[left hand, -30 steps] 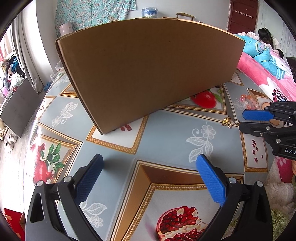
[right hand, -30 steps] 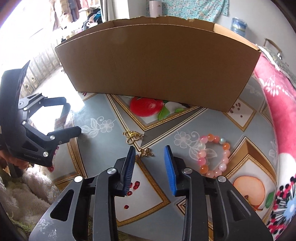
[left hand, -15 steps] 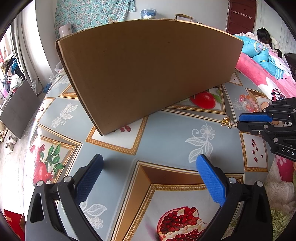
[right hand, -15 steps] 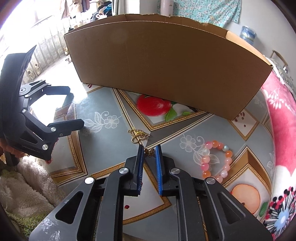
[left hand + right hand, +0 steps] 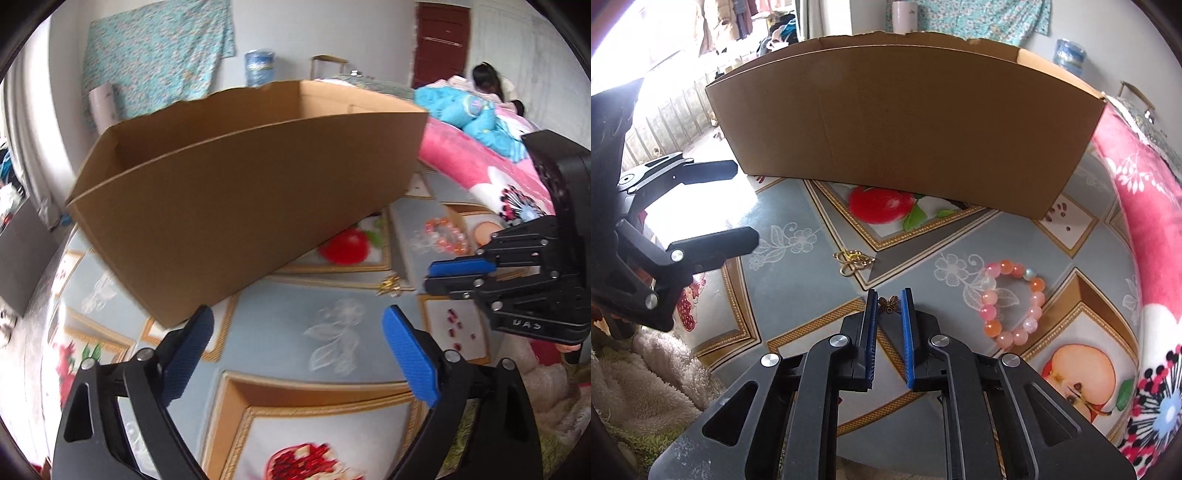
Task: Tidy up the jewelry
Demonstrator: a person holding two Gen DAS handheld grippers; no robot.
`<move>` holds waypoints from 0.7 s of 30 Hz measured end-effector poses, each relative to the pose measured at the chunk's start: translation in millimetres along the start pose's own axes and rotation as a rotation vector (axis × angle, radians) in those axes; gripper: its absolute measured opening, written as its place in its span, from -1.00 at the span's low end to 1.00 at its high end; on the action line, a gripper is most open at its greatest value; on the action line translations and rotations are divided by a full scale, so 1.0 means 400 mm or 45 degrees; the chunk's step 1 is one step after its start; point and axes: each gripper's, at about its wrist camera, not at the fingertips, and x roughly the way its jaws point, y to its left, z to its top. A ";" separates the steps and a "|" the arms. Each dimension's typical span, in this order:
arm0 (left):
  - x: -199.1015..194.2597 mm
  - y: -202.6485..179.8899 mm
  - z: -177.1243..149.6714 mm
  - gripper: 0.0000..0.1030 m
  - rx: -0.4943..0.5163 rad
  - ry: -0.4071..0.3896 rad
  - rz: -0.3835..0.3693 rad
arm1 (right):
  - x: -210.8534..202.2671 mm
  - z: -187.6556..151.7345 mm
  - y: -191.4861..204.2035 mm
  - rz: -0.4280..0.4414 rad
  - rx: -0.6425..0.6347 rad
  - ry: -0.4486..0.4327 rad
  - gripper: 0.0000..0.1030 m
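An open cardboard box (image 5: 240, 199) stands at the back of the patterned table; it also shows in the right wrist view (image 5: 905, 129). My right gripper (image 5: 889, 302) is shut on a small bronze butterfly charm (image 5: 888, 305), held between its blue pads just above the table. A gold chain piece (image 5: 852, 259) lies a little ahead to the left, and a pink and orange bead bracelet (image 5: 1012, 301) lies to the right. My left gripper (image 5: 295, 347) is open and empty above the table, in front of the box. The right gripper (image 5: 458, 275) shows at its right.
A pink flowered blanket (image 5: 1145, 206) lies along the table's right side. A fluffy white cloth (image 5: 639, 376) lies at the front left edge. A person (image 5: 484, 79) sits on the bed behind.
My right gripper has closed on the butterfly charm and lifted it slightly. My left gripper has risen and tilted, so the box's open top now shows.
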 end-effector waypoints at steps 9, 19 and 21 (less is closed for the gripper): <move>0.059 -0.097 0.043 0.01 0.166 0.028 -0.132 | 0.006 -0.008 -0.023 0.012 0.064 -0.024 -0.80; 0.111 -0.130 0.068 -0.47 0.223 0.119 -0.165 | -0.009 -0.032 -0.073 0.049 0.092 -0.052 -0.80; 0.122 -0.136 0.066 -0.51 0.239 0.145 -0.157 | -0.010 -0.037 -0.081 0.054 0.095 -0.056 -0.80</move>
